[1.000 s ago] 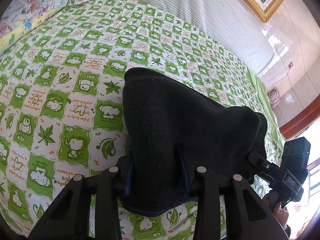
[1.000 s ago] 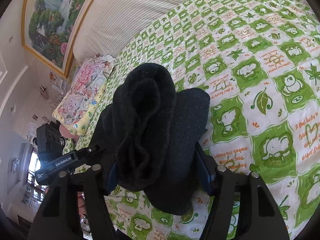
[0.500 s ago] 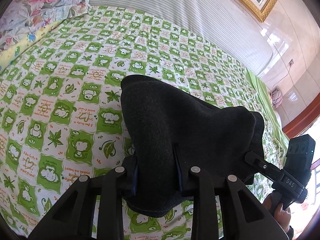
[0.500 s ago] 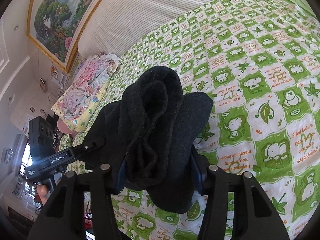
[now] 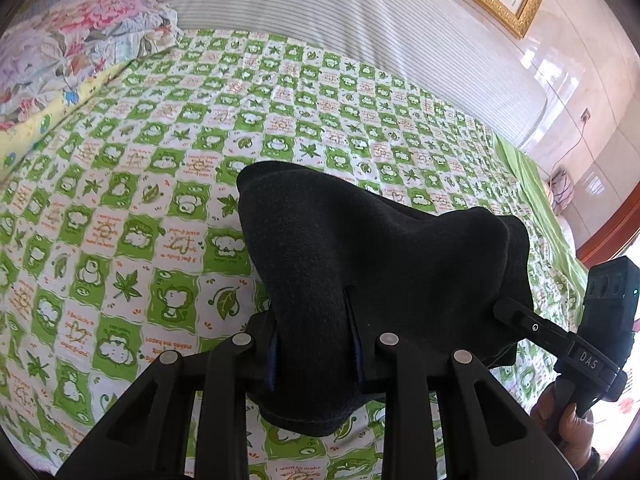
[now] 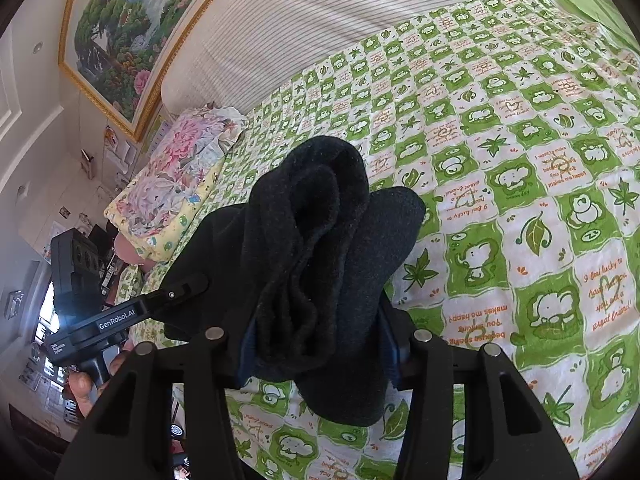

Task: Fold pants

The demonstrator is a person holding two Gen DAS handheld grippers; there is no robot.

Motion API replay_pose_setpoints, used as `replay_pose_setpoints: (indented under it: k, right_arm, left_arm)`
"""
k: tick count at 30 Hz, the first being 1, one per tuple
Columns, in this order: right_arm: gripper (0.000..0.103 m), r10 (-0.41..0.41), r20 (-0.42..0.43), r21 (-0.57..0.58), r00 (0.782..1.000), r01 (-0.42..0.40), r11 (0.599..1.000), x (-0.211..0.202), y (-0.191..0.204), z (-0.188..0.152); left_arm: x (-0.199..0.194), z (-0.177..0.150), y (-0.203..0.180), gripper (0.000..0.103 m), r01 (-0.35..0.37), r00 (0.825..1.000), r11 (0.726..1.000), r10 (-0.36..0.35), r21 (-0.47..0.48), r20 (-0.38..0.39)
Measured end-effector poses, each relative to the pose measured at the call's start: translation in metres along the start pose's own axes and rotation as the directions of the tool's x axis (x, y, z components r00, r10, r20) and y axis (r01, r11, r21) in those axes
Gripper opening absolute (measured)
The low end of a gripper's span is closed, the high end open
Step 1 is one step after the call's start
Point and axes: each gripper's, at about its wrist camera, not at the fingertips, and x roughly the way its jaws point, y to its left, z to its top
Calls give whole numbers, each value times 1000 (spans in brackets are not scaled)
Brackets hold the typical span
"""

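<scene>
A bed under a green-and-white checked cotton sheet [image 5: 168,200], printed with cartoon elephants, leaves and orange lines such as "makes me happy" and "I want to make", fills both my wrist views. A striped white headboard cushion [image 5: 360,28] and a floral pillow [image 6: 180,176] lie beyond. I hold the black fleece pants [image 5: 380,260], thick and soft, bunched into rolled folds, lifted above the sheet between both tools. My left gripper [image 5: 314,344] is clamped on one edge; my right gripper [image 6: 316,344], jaws closing, pinches the bunched layers. Its neighbour's arm reads "GenRobot.AI"; the other reads "DAS".
</scene>
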Motion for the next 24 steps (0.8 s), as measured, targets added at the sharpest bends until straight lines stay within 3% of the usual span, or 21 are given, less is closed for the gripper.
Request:
replay_pose_setpoints:
  k: [24]
  right_arm:
    - [49, 48, 0, -106, 999, -47, 993, 19, 44, 30]
  left_arm:
    - [-27, 24, 19, 25, -108, 990, 994, 109, -13, 92]
